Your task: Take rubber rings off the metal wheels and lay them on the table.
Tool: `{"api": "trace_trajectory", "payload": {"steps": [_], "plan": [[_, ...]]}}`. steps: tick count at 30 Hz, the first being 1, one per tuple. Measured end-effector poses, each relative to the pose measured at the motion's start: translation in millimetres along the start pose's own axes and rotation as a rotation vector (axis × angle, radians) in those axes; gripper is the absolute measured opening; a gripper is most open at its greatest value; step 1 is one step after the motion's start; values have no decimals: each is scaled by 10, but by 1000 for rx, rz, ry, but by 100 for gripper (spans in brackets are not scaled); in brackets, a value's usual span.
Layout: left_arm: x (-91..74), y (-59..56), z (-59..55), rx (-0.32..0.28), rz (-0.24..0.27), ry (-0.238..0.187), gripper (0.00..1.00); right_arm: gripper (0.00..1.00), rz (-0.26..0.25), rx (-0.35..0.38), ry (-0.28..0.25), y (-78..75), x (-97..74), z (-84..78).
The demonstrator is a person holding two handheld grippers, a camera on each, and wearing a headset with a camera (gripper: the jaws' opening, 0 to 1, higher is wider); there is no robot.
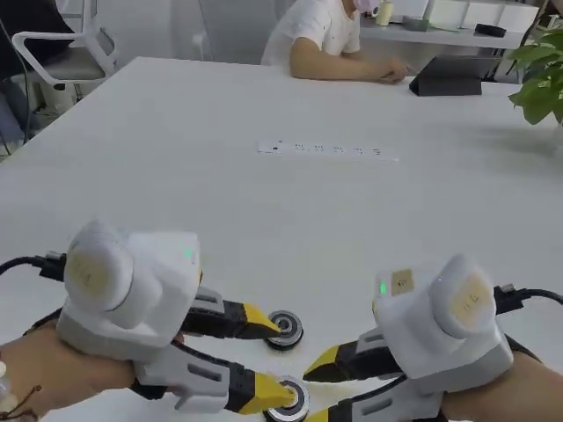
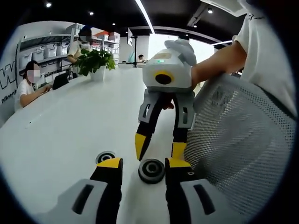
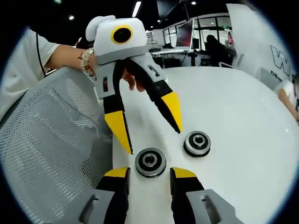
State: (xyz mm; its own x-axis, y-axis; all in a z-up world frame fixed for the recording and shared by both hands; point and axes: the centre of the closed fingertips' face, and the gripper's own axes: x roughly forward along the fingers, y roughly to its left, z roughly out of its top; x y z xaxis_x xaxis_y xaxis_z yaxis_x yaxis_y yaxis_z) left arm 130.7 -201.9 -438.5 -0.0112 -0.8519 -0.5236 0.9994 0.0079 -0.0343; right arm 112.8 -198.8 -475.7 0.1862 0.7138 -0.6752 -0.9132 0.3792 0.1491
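Note:
Two small metal wheels with black rubber rings lie on the white table [image 1: 264,211] near its front edge. The nearer wheel [image 1: 292,400] [image 2: 152,171] [image 3: 150,162] lies between the two facing grippers. The farther wheel [image 1: 285,330] [image 2: 106,157] [image 3: 197,143] lies just beyond one left jaw tip. My left gripper [image 1: 273,362] [image 2: 145,163] [image 3: 147,123] is open, and the nearer wheel sits close to one of its tips. From the opposite side my right gripper [image 1: 317,389] [image 3: 150,173] [image 2: 160,147] points at the same wheel, open, its tips just short of it.
A white power strip [image 1: 321,149] lies mid-table. A person [image 1: 321,40] sits at the far side beside a black case [image 1: 449,77]. A plant [image 1: 541,79] stands far right, a chair [image 1: 62,53] far left. A grey mesh chair back [image 2: 233,140] [image 3: 51,135] is close behind.

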Motion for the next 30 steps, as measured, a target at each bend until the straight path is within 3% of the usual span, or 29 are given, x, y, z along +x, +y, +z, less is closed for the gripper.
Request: {"api": "trace_trajectory", "payload": {"steps": [5, 7, 13, 14, 17, 30], "plan": [[86, -92, -88, 21, -36, 37, 24, 27, -8, -21, 10, -12, 5, -23], [114, -103, -111, 61, -35, 48, 20, 26, -8, -20, 8, -12, 4, -20], [166, -117, -183, 88, -33, 80, 13, 23, -11, -28, 10, -21, 2, -25], [183, -114, -171, 98, -39, 63, 12, 22, -11, -30, 9, -20, 2, -24], [172, -77, -209, 92, -32, 74, 10, 21, -7, -36, 10, -12, 4, -27], [172, -103, -180, 94, -31, 57, 8, 17, -14, -89, 37, -26, -16, -59]]}}
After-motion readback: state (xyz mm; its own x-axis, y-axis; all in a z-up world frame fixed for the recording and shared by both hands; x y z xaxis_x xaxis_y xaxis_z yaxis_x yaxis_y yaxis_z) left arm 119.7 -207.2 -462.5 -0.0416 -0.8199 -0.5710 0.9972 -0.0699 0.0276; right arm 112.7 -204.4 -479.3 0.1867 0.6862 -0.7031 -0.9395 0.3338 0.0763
